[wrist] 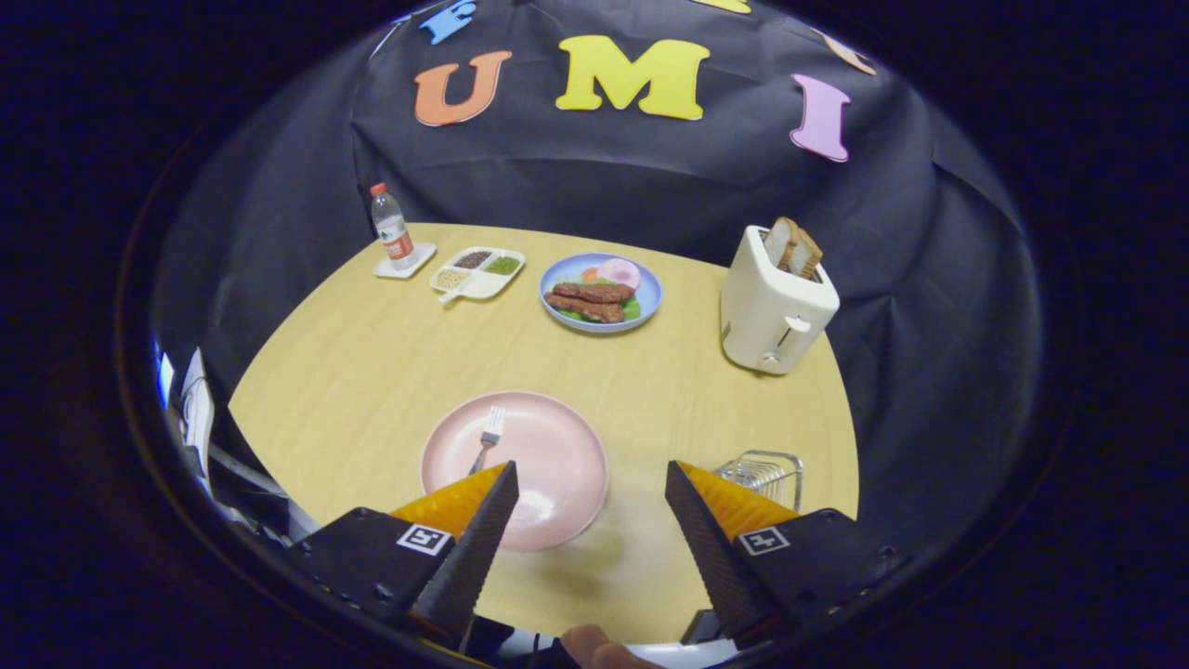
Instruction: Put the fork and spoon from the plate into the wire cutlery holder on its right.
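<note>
Gripper (590,483) hovered low-centre, fingers wide apart, empty. Fork (487,439) lay on pink plate (557,465); best pinched across its handle, then carried to wire holder (764,476), lower right.

Pink plate (548,465) on pale wood-grain bench (372,353); beyond it blue plate (647,295), cream toaster (771,311), red-capped bottle (391,228).

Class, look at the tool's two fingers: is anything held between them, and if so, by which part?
Nothing is held. The tool is open, its fingers spread wide above the pink plate. The fork lies on that plate, ungripped, just ahead of the left finger.
</note>
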The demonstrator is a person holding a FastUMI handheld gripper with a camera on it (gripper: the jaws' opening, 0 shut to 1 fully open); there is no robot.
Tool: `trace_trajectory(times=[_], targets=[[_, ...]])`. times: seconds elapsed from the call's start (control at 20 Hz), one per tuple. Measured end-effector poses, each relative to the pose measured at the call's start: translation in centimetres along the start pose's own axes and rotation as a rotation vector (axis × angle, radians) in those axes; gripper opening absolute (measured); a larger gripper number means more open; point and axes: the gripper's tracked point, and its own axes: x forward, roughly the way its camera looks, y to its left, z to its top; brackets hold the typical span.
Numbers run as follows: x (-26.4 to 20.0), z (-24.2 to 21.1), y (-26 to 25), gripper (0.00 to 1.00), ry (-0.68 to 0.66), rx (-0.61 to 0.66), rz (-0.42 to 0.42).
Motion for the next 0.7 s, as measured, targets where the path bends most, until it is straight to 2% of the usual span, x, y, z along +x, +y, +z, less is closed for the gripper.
trace_trajectory(times=[0.3,0.5,0.6,0.65,0.7], targets=[[2.2,-2.0,5.9,0.96,0.011,0.059,0.001],[5.0,-4.6,7.6,0.97,0.063,0.076,-0.047],[6.3,-6.0,8.0,0.92,0.084,0.088,-0.083],[6.8,-6.5,8.3,0.82,0.092,0.087,-0.093],[7.2,-7.2,9.0,0.78,0.105,0.089,-0.087]])
